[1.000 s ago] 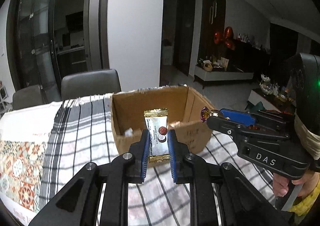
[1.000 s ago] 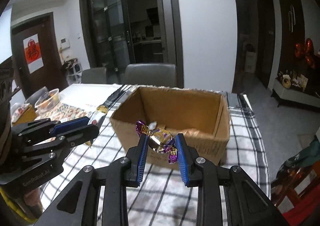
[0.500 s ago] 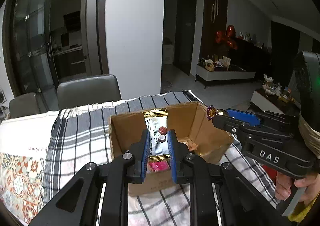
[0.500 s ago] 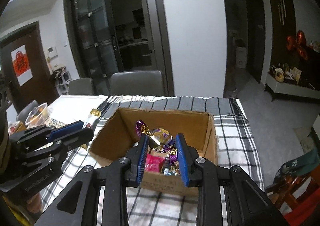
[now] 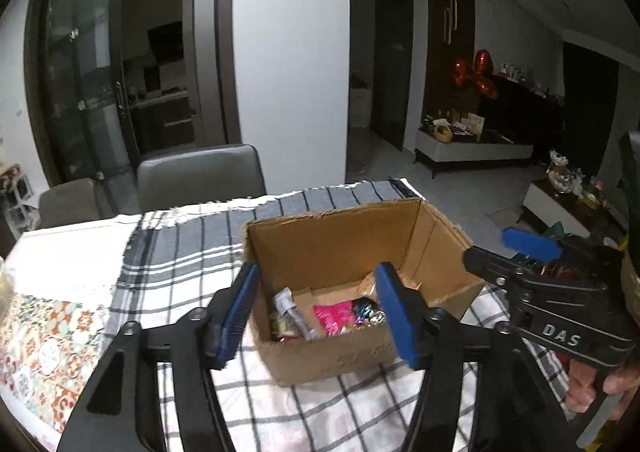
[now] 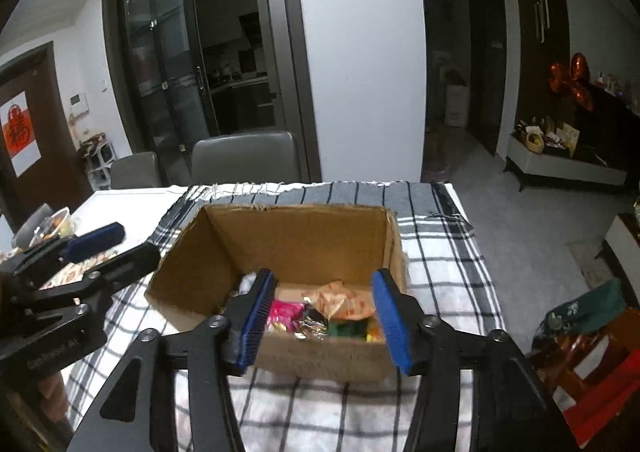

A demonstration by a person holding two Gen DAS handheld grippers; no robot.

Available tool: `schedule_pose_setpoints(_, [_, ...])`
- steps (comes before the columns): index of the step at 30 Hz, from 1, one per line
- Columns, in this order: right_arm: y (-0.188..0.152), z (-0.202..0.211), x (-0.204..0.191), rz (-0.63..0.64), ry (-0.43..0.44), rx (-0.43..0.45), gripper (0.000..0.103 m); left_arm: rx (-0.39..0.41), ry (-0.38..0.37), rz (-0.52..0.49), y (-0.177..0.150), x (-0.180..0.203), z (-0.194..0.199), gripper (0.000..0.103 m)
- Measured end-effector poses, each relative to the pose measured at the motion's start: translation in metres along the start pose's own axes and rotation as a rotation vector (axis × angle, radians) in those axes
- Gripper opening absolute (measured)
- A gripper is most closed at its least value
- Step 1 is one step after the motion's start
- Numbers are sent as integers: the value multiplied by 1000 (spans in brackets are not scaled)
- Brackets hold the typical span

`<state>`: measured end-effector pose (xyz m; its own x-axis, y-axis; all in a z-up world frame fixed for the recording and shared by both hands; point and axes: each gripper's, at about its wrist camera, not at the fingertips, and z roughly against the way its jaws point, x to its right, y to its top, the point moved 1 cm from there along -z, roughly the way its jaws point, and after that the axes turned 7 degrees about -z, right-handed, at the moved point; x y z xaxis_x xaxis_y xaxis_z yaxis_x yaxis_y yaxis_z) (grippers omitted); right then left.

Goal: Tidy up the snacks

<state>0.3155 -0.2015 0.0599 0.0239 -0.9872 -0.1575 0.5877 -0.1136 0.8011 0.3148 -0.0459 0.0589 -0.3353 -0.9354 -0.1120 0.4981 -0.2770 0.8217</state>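
Both grippers' fingers (image 5: 390, 312) (image 6: 386, 316) just spread, pinching nothing, above the cardboard box (image 5: 340, 236) rim.

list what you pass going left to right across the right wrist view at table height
left tongs → cardboard box → checked cloth → green bag

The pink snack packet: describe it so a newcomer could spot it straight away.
On the checked tablecloth stands an open cardboard box. The pink snack packet lies on its floor, near the front wall. It is the only bright pink wrapper there, beside a crinkly foil candy.
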Motion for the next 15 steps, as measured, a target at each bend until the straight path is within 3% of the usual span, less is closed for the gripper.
schedule_pose_setpoints(6, [-25,38,-7,15,-5,30,62,29,25,7,-24,4,37,78])
schedule_pose_setpoints(9, [-37,56,-8,4,0,35,69,38,37,12,-35,8,57,80])
schedule_pose_setpoints(15, [-62,97,-8,-22,11,56,72,62,38,-13,-58,22,100,86])
